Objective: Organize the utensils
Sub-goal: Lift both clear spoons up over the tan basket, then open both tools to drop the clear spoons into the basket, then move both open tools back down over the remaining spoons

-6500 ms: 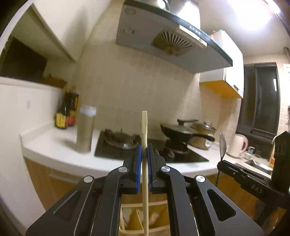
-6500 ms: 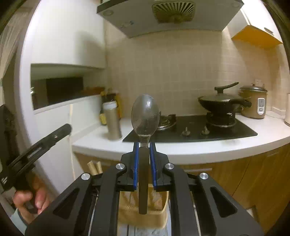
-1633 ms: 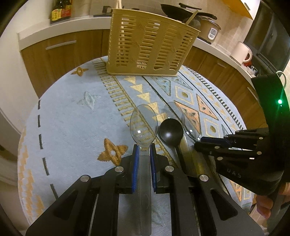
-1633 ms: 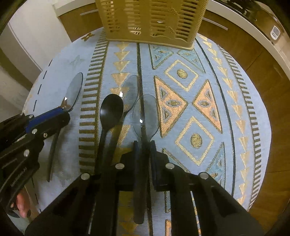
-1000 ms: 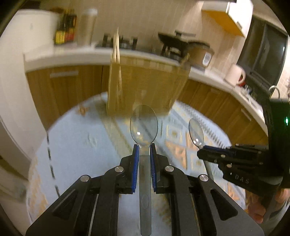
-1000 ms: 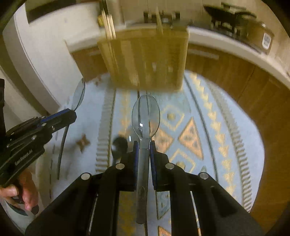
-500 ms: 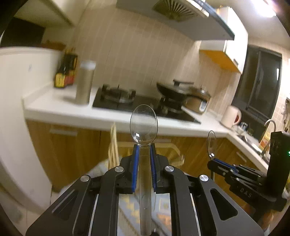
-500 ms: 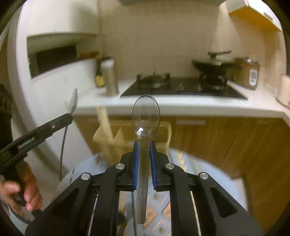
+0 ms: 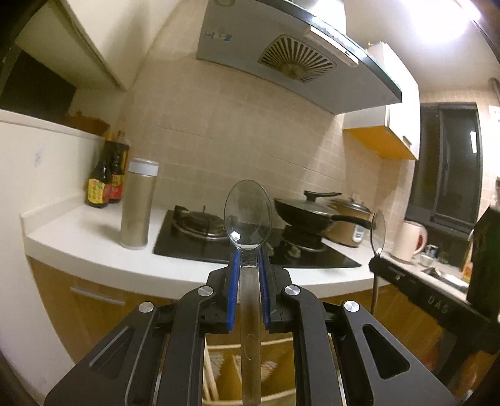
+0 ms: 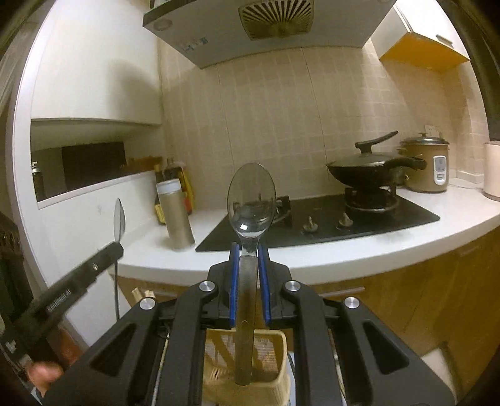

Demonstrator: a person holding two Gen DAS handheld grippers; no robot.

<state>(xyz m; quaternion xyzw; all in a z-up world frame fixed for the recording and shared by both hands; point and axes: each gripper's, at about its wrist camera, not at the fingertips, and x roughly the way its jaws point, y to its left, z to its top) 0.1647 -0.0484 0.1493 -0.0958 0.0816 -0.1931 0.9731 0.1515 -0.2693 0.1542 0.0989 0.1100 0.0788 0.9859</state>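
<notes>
White counter (image 9: 93,246): 2 sauce bottles (image 9: 104,179), steel flask (image 9: 137,203), black hob (image 9: 237,250), kettle (image 9: 407,240).

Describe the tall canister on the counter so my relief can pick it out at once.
Find the black hob on the white counter. Just left of it stands the canister, with dark sauce bottles behind. Unlike them, it is plain grey metal with a white lid.

I'm seeing warm, rather dim indoor light, with one blown-out ceiling lamp (image 9: 437,22) glaring in the left wrist view's top right corner. Both views bulge like a fisheye, with black corners and the counter (image 10: 343,250) bent into a curve. The window (image 9: 447,162) is dark. Each spoon (image 9: 248,218) bowl carries a small bright glint. The cupboard (image 10: 93,62) throws a soft shadow beneath. The other gripper's arm at the right wrist view's left edge looks smeared, and edges go soft
</notes>
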